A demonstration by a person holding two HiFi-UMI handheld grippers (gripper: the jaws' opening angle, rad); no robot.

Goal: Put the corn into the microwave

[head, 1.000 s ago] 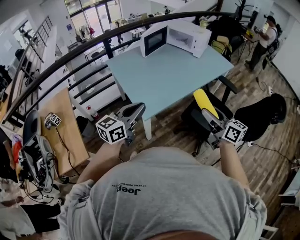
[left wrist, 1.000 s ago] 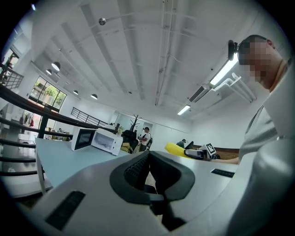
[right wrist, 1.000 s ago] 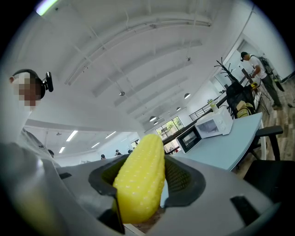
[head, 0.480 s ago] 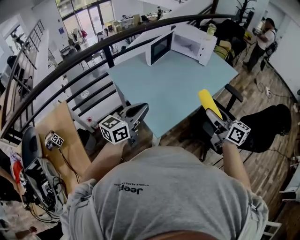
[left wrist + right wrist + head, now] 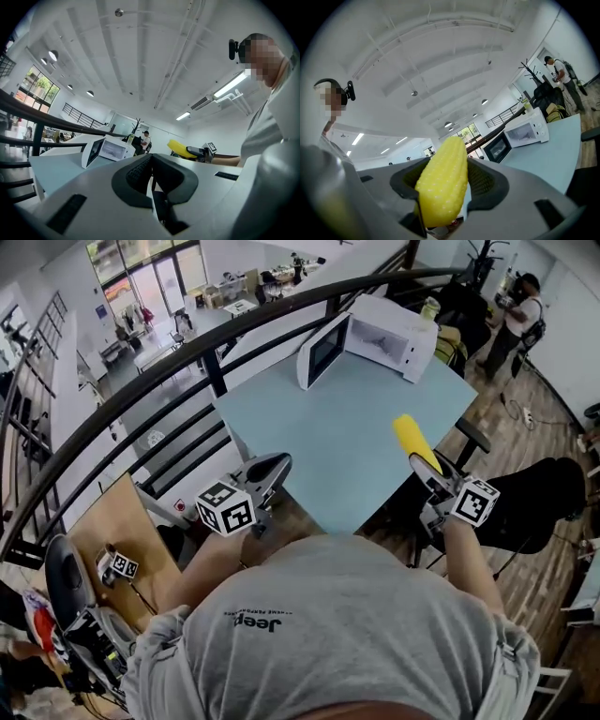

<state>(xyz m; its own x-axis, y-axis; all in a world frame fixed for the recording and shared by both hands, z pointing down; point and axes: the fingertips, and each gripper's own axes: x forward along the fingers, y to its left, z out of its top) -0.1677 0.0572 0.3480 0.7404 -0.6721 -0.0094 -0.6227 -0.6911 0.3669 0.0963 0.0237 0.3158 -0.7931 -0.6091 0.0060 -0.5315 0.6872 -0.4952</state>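
Right gripper [image 5: 454,187] clamps corn [image 5: 443,180], cob protruding past tips.

Grey short-sleeved T-shirt [image 5: 328,634] on this person, small dark lettering [image 5: 251,618] across it. The left claw [image 5: 270,465] and right claw [image 5: 427,474] show grey shells and black ribbed pads [image 5: 136,172], each bearing a white, black-patterned marker cube [image 5: 225,507].

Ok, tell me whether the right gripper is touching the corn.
Touching. The right gripper view shows the corn clamped between the right gripper's jaws, both pads pressed against its sides.
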